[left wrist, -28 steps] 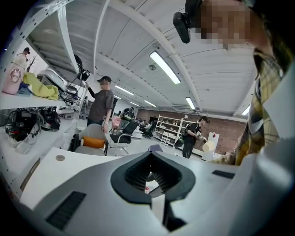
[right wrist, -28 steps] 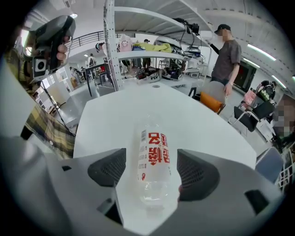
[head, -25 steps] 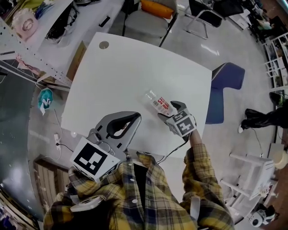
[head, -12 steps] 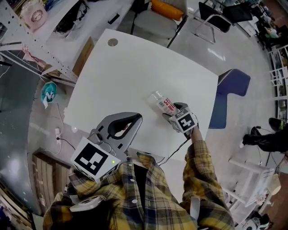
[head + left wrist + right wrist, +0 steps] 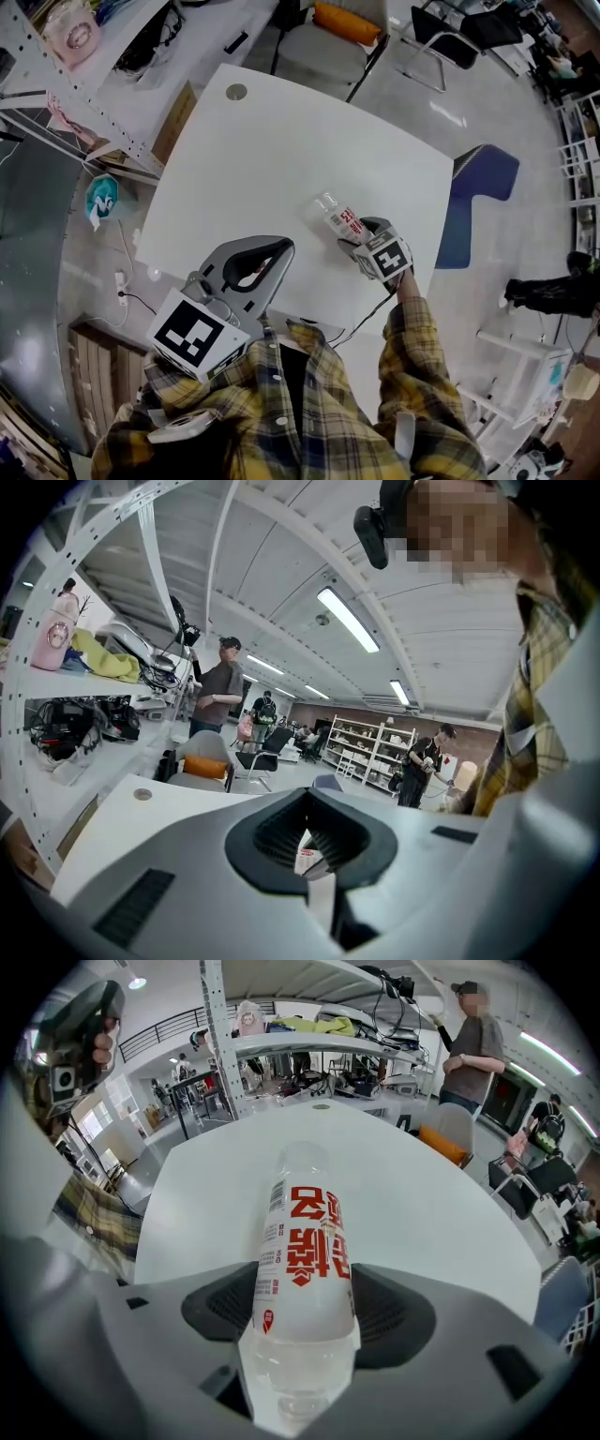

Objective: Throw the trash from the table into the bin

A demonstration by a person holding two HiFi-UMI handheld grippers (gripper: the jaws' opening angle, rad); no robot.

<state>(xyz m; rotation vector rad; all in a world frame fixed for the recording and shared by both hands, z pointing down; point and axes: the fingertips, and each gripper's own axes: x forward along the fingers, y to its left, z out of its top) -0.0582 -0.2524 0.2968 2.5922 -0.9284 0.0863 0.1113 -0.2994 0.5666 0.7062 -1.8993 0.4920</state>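
Observation:
A clear plastic bottle [image 5: 336, 217] with a white label in red print lies on the white table [image 5: 253, 159] near its right front corner. My right gripper [image 5: 360, 231] points steeply down over the bottle's base end. In the right gripper view the bottle [image 5: 305, 1241] runs away from me between the two dark pads [image 5: 217, 1309]. The jaws have just been closing around it. They stand wide and close to its sides, and the bottle shows no squeeze. My left gripper [image 5: 281, 246] hovers at the table's front edge, shut and holding nothing.
A blue chair [image 5: 476, 183] stands off the table's right side, and an orange-cushioned chair [image 5: 349, 21] behind it. Shelving with clutter [image 5: 56, 56] runs along the left. A person's dark legs [image 5: 548, 291] show at the far right. A cable hole [image 5: 236, 92] marks the table's far corner.
The head view has shifted slightly since a second ago. My right gripper has settled a little further over the bottle's end. The left gripper and the bottle have stayed in place.

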